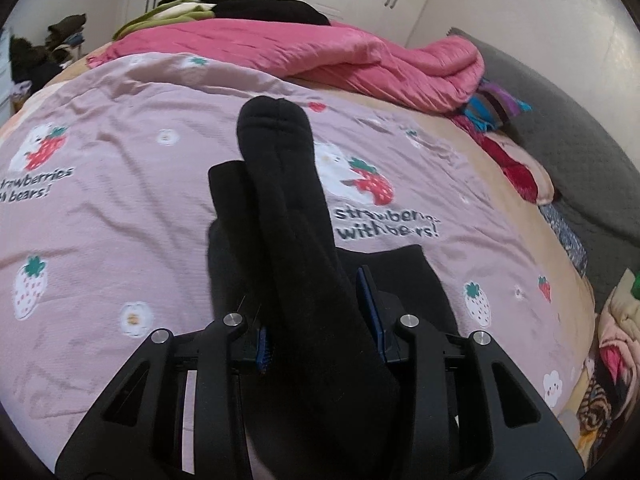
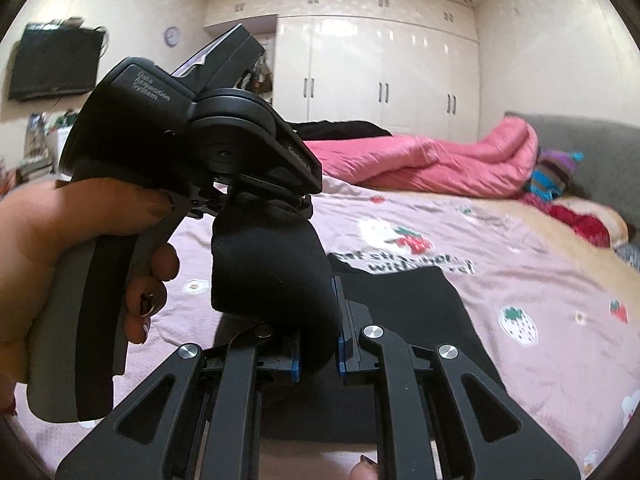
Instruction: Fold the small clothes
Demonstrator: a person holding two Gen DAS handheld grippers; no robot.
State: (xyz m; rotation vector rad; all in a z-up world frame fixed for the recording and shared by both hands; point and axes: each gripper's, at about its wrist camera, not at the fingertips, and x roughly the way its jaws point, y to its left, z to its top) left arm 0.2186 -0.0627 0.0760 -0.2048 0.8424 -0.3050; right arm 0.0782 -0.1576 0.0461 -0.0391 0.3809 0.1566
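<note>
Black linkage arms of the left claw [image 1: 320, 320] fill the bottom of its own view, and between its blue pads runs a black sock [image 1: 288, 216], its rounded toe end pointing away over the bed. The pads sit close against the sock's sides, so I read this claw as clamped on it. From the right wrist view, the right claw [image 2: 318, 344] is clenched on the other end of the same sock [image 2: 272, 272], which bulges up in a short fat loop to the left claw [image 2: 264, 200], held in a person's hand [image 2: 80, 240] just in front of the lens. The sock is thus lifted clear of the pink strawberry-print bedsheet [image 1: 120, 240], gripped by both claws with its two ends brought near each other.

A second dark piece of cloth [image 2: 420, 312] lies flat on the sheet below the claws; what kind of garment it is cannot be made out. A pink quilt [image 1: 380, 64] is bunched at the far side of the bed, with white wardrobes [image 2: 380, 80] behind.

By my judgement the fold itself is in hand: the sock is doubled in the air but not yet laid down. The next move calls for lowering both claws together, keeping the ends aligned, setting the doubled sock flat on the sheet, then letting go without dragging the fold open.
</note>
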